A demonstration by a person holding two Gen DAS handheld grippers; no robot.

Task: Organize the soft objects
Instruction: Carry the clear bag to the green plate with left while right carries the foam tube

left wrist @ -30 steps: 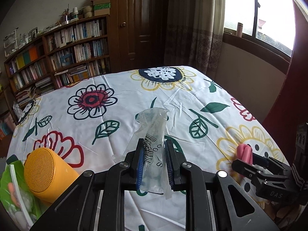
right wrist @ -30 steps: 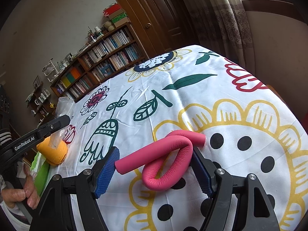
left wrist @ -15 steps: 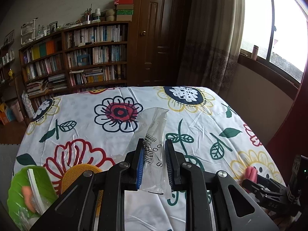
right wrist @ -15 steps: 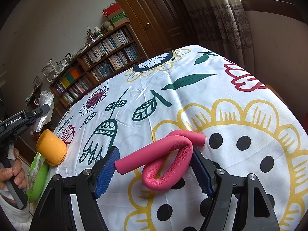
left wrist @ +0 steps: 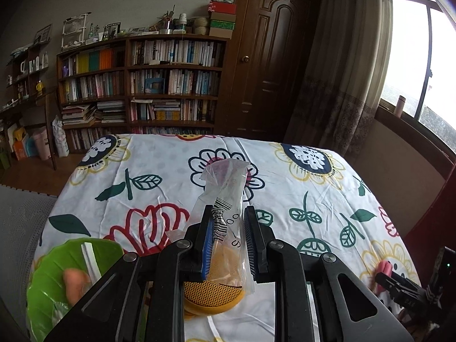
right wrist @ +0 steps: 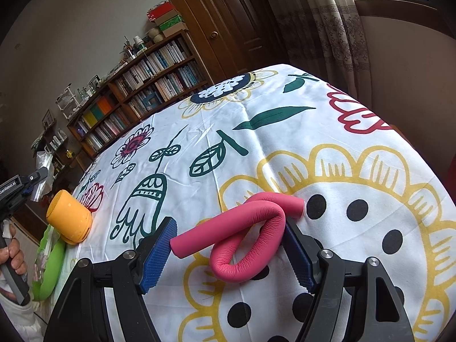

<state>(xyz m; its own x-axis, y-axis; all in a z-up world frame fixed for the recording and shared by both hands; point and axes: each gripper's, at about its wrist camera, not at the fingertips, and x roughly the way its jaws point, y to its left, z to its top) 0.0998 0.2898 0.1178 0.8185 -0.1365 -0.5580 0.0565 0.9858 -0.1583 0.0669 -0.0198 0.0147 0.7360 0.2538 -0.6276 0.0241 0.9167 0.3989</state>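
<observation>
Left wrist view: left gripper [left wrist: 230,239] pinches a clear plastic bag [left wrist: 225,196], held upright above the yellow speaker [left wrist: 212,293].
Right wrist view: right gripper [right wrist: 228,252] spread wide, its pads flanking the pink foam tube [right wrist: 245,236] on the flowered tablecloth [right wrist: 256,142]; nothing gripped.
Green pouch [left wrist: 57,282]: near left table edge.
Technique: close squarely on the tube's folded middle; squeeze gently, since foam likely springs back.
</observation>
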